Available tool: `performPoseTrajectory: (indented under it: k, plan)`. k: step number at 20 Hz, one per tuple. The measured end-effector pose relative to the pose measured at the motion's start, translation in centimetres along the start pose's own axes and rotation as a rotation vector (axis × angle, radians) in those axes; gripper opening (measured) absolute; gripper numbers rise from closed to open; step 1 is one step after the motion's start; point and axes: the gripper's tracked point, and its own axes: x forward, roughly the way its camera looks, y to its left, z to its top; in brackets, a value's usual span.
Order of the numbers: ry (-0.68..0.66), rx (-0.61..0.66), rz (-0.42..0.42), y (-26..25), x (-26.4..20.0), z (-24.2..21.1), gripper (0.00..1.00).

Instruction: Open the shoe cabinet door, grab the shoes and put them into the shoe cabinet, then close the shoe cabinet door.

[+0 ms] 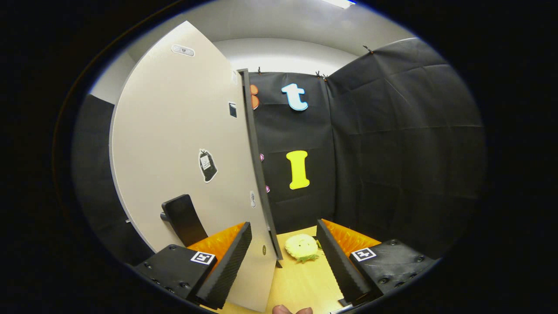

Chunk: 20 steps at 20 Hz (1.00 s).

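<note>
Gripper view: gripper (pixel 283 266) open, fingers wide apart, holding nothing. Shoe cabinet door (pixel 183 152) stands swung open, its free edge passing between fingers; dark handle (pixel 183 218) on door face beside left finger. Yellow shoe (pixel 301 247) lies on wooden floor (pixel 301 283) just ahead, between fingers, right of door edge.

Gripper (pixel 283 257) held level, pointing forward, jaws spread wide with a broad gap between the two fingers (pixel 226 266). Nothing pressed between the pads; left finger angled in from lower left, right finger from lower right, each carrying a square marker on its base. A bit of the person's hand (pixel 291 310) showing at the very bottom, just behind the fingers.
</note>
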Motion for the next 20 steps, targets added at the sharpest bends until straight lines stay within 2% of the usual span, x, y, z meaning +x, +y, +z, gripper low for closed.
performPoseTrajectory:
  k: [5, 10, 14, 17, 20]
  plan:
    - [0.002, 0.020, 0.051, 5.4, 1.0, -1.3, 0.97]
    - [0.010, 0.036, 0.035, 9.3, 3.0, -2.4, 0.98]
    - [0.027, 0.002, 0.046, 13.4, 4.6, -3.3, 0.97]
    - [0.053, -0.033, 0.084, 16.9, 5.4, -4.6, 0.98]
    - [0.057, -0.049, 0.104, 18.6, 5.3, -5.1, 0.98]
